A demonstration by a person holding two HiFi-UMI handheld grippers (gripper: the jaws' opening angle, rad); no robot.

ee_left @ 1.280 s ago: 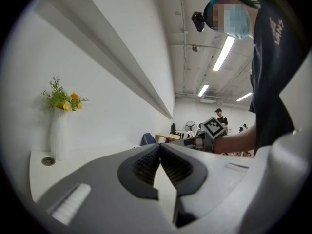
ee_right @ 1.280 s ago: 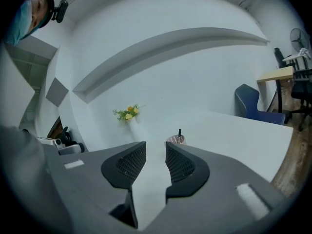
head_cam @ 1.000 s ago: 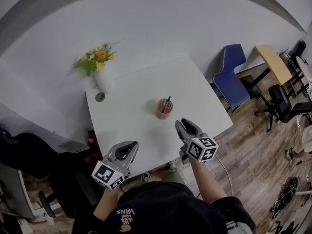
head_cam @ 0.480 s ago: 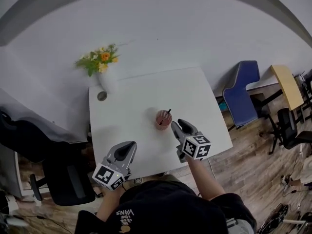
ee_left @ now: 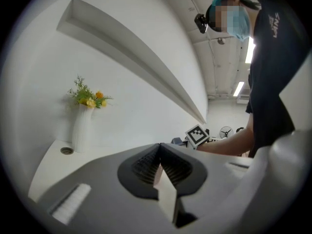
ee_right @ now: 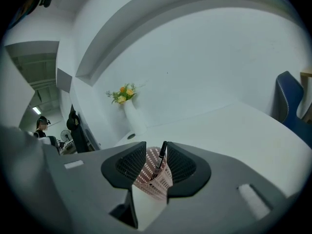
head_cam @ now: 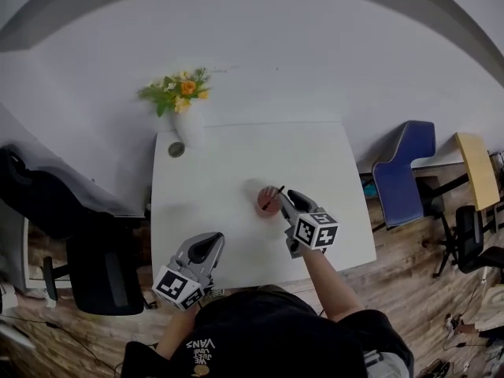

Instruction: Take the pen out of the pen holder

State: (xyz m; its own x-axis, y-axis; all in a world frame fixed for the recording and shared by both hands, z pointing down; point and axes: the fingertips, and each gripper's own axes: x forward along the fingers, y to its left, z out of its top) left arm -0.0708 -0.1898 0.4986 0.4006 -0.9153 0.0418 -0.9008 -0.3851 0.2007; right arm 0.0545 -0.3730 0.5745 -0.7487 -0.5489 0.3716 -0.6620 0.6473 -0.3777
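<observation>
Hovering over the white table (head_cam: 236, 152), the right gripper (head_cam: 287, 201) points at the pink mesh pen holder (head_cam: 266, 205). The holder stands upright on the table, right of its middle and nearer the near edge than the far one. A single black pen (head_cam: 276, 194) leans inside it, its top tilted to the right above the rim.

Right gripper view: the jaws stand apart and unclenched, with the holder and the pen seen in the gap between them. The pen's upper end lies just beside the inner face of the right-hand jaw; contact cannot be judged.

Left gripper (head_cam: 214, 239): held at the near edge of the table, left of the holder and well apart from it. Its own view shows the ribbed jaws pressed together with nothing between them.

Far left corner of the table: a white vase (head_cam: 183, 129) with yellow and orange flowers (head_cam: 181, 91), and a small round object (head_cam: 176, 150) just beside its base. A blue chair (head_cam: 402, 172) stands on the floor past the right edge.
</observation>
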